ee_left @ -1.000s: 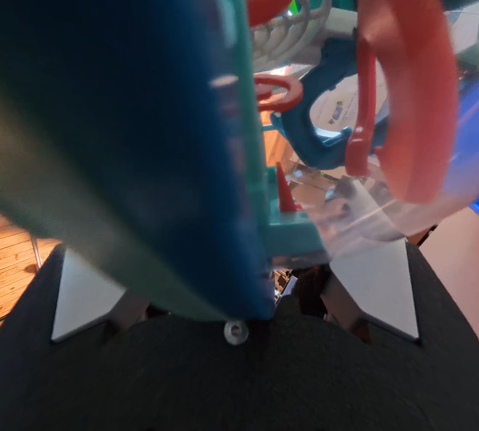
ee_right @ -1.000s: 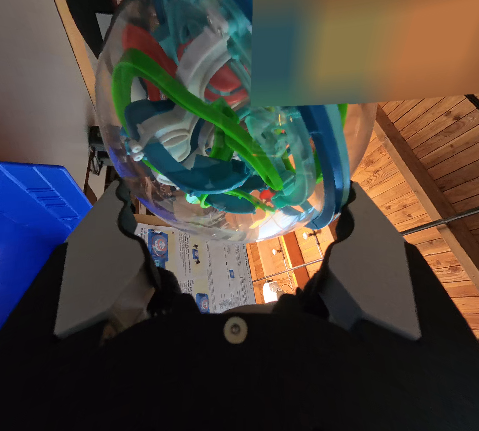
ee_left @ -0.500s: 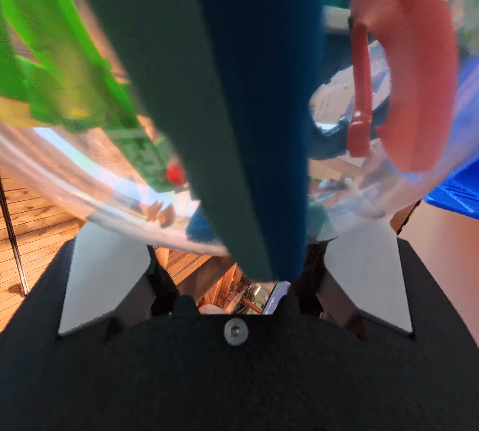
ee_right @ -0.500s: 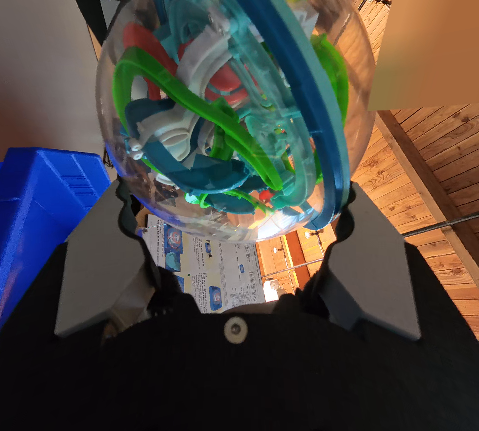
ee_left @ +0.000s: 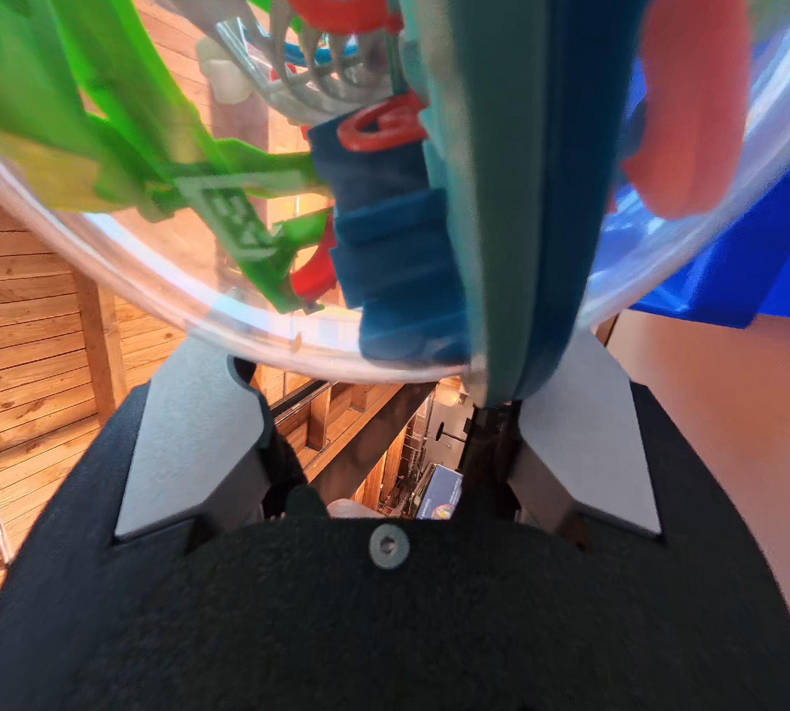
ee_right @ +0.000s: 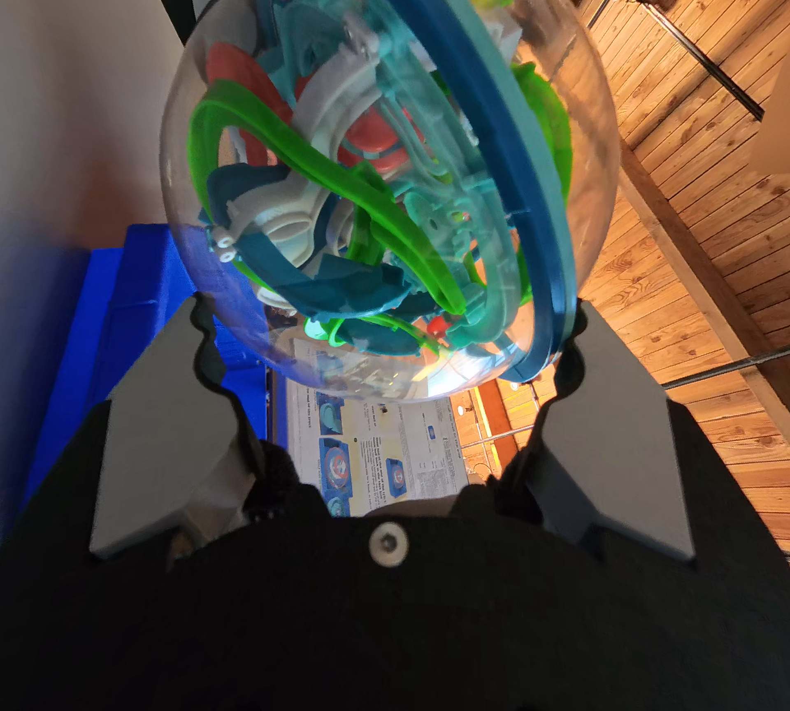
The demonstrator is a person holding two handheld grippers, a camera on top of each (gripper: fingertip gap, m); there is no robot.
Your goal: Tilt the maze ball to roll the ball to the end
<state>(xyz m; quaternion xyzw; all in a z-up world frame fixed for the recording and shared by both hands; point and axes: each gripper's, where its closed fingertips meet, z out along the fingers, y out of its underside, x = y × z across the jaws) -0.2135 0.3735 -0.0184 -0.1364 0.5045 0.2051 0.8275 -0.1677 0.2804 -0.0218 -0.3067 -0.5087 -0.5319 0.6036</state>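
Wooden planking (ee_right: 692, 220) fills the background on one side, a pale wall (ee_right: 77, 70) the other, with a blue bin (ee_right: 128, 305) and a printed sheet (ee_right: 384, 442) behind our grippers. We hold the maze ball (ee_right: 384, 160) raised in the air between both tools. Our right gripper (ee_right: 387, 331) clamps it, one fingertip against the clear shell beside the bin and the other against the blue equator ring (ee_right: 526, 160). That ring runs steeply from upper left to lower right, so the ball's axis lies tilted toward the planking. Our left gripper (ee_left: 395, 365) sits tight under the shell, its right finger (ee_left: 594, 425) against the ring; whether its left finger touches, we cannot tell.
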